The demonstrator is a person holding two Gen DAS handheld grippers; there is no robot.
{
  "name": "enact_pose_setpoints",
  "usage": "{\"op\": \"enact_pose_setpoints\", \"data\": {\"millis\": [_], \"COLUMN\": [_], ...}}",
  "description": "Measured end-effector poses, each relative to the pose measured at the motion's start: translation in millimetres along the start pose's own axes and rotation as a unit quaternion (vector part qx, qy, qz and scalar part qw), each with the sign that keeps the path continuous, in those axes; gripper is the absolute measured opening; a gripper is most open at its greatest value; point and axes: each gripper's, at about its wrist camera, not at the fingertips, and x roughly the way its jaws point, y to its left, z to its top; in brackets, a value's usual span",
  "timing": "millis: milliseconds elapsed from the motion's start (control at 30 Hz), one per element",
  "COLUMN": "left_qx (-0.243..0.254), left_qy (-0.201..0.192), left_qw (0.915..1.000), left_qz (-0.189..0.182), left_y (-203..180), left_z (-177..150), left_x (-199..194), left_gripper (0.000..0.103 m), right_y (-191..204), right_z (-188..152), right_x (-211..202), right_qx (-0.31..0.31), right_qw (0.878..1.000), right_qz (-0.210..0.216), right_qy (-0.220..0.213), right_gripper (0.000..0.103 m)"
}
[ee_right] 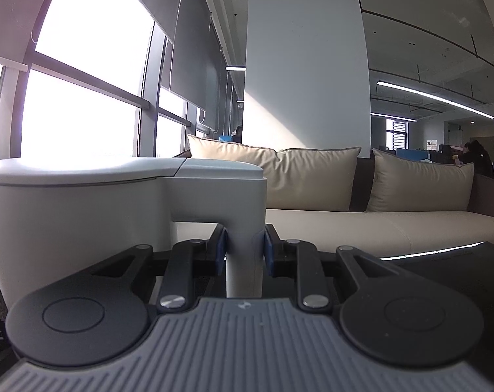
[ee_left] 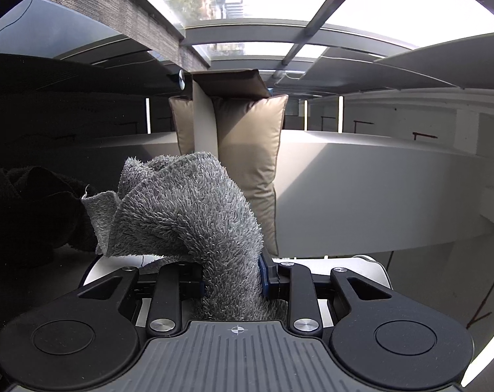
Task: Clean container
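While the container (ee_right: pixel 83 215) is held by its handle (ee_right: pixel 245 245) in the right gripper (ee_right: pixel 245 254), a grey cloth (ee_left: pixel 188 209) is carried in the left gripper (ee_left: pixel 230 277). The right jaws are closed on the handle, one blue pad against each of its sides; the left jaws are clamped on a gathered bunch of the cloth, whose loose folds rise and flop forward beyond them.

The handle grip is judged to serve two ends: the pale body is kept steady against the push of wiping, and its walls and lid are left free of the gripper for the cloth to reach. The bunched hold gives a thick, soft wad ahead of the left jaws, which suits rubbing.

In the right wrist view the container stands upright, its flat lid on top and level, its body filling the left of the frame. The handle leaves the body near the lid, runs sideways, then drops as a vertical post through the jaws, so the gripped part has its long axis up and down. A scrap of grey pile shows at the container's lower left edge, beside the body; contact cannot be told.

Whether the container rests on the dark desk (ee_right: pixel 449 261) or is lifted clear cannot be told, since its base is hidden. A sofa (ee_right: pixel 377 228) with cushions lies behind.
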Motion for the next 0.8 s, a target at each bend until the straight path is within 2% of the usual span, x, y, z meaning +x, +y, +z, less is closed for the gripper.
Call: {"op": "enact_pose_setpoints", "data": {"millis": [133,200,400,600,800], "left_qx": [-0.005,-0.006,-0.009,-0.006,-0.002], "left_qy": [0.003,0.005,0.005,0.006,0.008], "left_qw": [0.9999,0.9999,0.9999,0.9999,0.9999], "left_qz": [0.012,0.012,0.013,0.012,0.013], "left_y": [3.7,4.4,4.5,2.6,0.7], "left_z": [5.2,6.6,9.0,9.7,9.2], "left_x": [0.5,-0.4,1.8,2.7,6.7], "left_gripper": [0.025,0.025,0.025,0.025,0.025], "right_y": [-3.1,-11.0,-26.8,-38.4,-49.8], "right_z": [3.1,5.9,10.9,14.6,18.6], "right_x": [-2.2,-4.3,-17.4,-30.6,-43.5], "right_qx": [0.024,0.062,0.174,0.289,0.398], "right_qw": [1.0,0.998,0.982,0.949,0.901], "right_qz": [0.002,0.012,0.049,0.092,0.132], "right_qy": [0.01,0.025,0.06,0.088,0.114], "right_gripper": [0.025,0.027,0.029,0.038,0.044]}}
